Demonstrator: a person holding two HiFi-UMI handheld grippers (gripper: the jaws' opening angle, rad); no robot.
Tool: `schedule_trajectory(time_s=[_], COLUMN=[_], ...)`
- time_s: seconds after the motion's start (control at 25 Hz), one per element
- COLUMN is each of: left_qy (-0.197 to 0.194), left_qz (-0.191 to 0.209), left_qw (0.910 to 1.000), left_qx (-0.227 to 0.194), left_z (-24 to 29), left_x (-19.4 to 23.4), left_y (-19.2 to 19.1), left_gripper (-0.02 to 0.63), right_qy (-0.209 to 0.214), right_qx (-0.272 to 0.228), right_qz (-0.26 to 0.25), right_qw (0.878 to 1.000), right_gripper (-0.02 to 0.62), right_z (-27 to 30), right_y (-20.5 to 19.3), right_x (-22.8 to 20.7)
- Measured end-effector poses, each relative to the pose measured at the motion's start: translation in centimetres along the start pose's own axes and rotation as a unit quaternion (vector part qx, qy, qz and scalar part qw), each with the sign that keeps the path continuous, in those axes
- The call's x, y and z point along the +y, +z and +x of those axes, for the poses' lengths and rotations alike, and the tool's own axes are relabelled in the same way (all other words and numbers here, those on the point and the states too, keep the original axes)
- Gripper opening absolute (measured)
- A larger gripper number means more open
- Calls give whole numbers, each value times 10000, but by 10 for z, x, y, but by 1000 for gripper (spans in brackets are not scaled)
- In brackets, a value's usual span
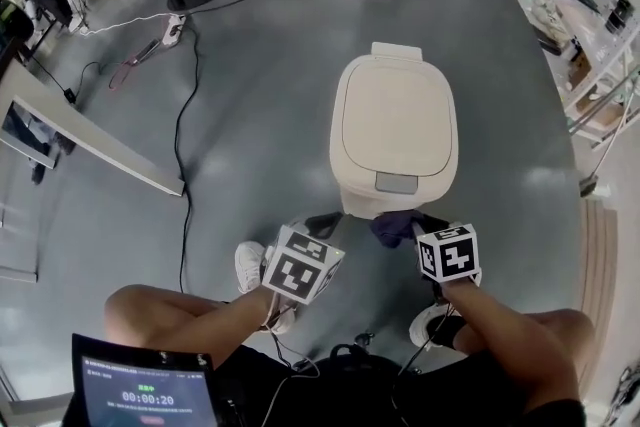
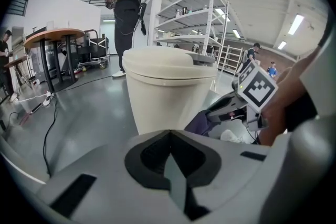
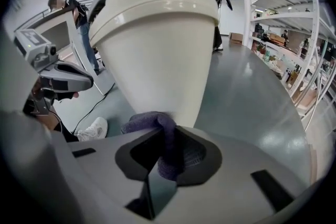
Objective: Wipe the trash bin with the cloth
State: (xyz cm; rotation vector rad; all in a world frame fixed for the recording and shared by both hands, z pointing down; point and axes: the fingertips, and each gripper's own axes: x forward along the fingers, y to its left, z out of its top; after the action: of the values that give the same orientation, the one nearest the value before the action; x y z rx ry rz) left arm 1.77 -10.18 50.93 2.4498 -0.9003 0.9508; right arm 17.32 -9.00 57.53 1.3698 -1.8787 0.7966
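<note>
Low by our left knee sits a dark tablet screen [image 1: 145, 395]. We hold the right gripper [image 1: 425, 223] with its jaws clamped on a dark purple cloth [image 3: 157, 131]. The cloth is bunched against the lower front wall of the cream plastic trash bin [image 1: 393, 130], which stands lid-down on the grey floor [image 1: 260, 95] just ahead of our feet. Our left gripper [image 1: 325, 223] hangs just beside the bin's base, its jaws pressed together and holding nothing.
</note>
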Motion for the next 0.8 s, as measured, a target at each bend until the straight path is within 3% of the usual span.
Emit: schedule_trajectory(time_s=[0.56, 0.8], left_qy=[-207, -173], left_qz=[322, 356], left_qw=[9991, 9986], left_qx=[196, 341], left_z=[29, 30], left_x=[-29, -26], left_y=[16, 6], left_gripper=[2, 2], right_qy=[-312, -192], right_qx=[-90, 33], right_qz=[430, 519], right_qw=[9985, 9985], right_gripper=[69, 69], right_z=[-15, -13], right_y=[-9, -21], right_x=[-42, -37])
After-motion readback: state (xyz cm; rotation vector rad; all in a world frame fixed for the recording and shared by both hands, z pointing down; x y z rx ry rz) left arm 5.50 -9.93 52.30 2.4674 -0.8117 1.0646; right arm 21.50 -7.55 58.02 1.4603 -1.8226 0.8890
